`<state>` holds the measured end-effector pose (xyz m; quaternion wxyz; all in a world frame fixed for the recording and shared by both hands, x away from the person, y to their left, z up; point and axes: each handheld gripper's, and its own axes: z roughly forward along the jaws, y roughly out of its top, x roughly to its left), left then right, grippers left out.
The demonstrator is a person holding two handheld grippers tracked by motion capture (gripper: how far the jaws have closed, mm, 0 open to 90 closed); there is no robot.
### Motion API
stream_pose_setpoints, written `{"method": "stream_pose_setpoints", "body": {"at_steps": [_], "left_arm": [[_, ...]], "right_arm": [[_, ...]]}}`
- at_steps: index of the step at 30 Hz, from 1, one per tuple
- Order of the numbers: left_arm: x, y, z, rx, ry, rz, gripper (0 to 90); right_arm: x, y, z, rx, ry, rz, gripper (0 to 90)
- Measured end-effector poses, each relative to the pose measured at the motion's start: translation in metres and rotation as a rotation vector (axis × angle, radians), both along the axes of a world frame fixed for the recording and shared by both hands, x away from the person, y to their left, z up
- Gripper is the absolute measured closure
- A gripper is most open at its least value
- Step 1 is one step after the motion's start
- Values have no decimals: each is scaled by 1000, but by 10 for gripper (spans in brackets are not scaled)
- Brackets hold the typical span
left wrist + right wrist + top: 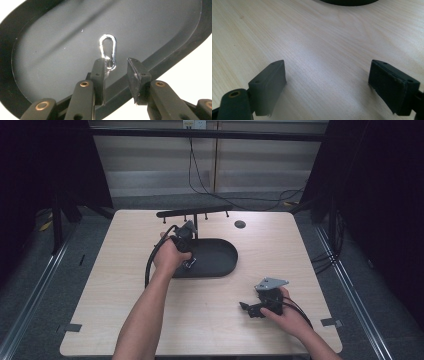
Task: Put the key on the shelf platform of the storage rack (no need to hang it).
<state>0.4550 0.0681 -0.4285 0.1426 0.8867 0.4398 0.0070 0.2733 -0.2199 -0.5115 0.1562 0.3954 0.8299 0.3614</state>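
A silver carabiner (108,51) lies flat inside a black oval tray (62,50) near the middle of the table (125,285). My left gripper (116,61) points down over the tray's near rim. Its jaws stand a little apart, and the carabiner's lower end sits at the tip of the left pad (100,70), not squeezed between the two pads. From above, the left gripper (187,261) hangs over the left part of the tray (220,255). My right gripper (245,307) rests low on the table at the front right. In its own view the right gripper (327,72) is open wide over bare wood.
A black bar rack with several pegs (195,212) stands behind the tray. A small dark round disc (240,224) sits at the back right of the table. Cables trail across the floor beyond the far edge.
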Motion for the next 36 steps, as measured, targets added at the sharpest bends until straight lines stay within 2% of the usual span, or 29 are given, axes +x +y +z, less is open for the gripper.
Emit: {"method": "stream_pose_setpoints", "body": {"at_steps": [13,31,36], "left_arm": [[-4,5,7,1,13,-19,670],[-13,10,21,-37,2,-18,593],[-16,10,24,-52,0,-21,544]], "right_arm": [[0,0,0,-1,-2,1,139],[0,0,0,-1,-2,2,139],[0,0,0,-1,-2,2,139]]}}
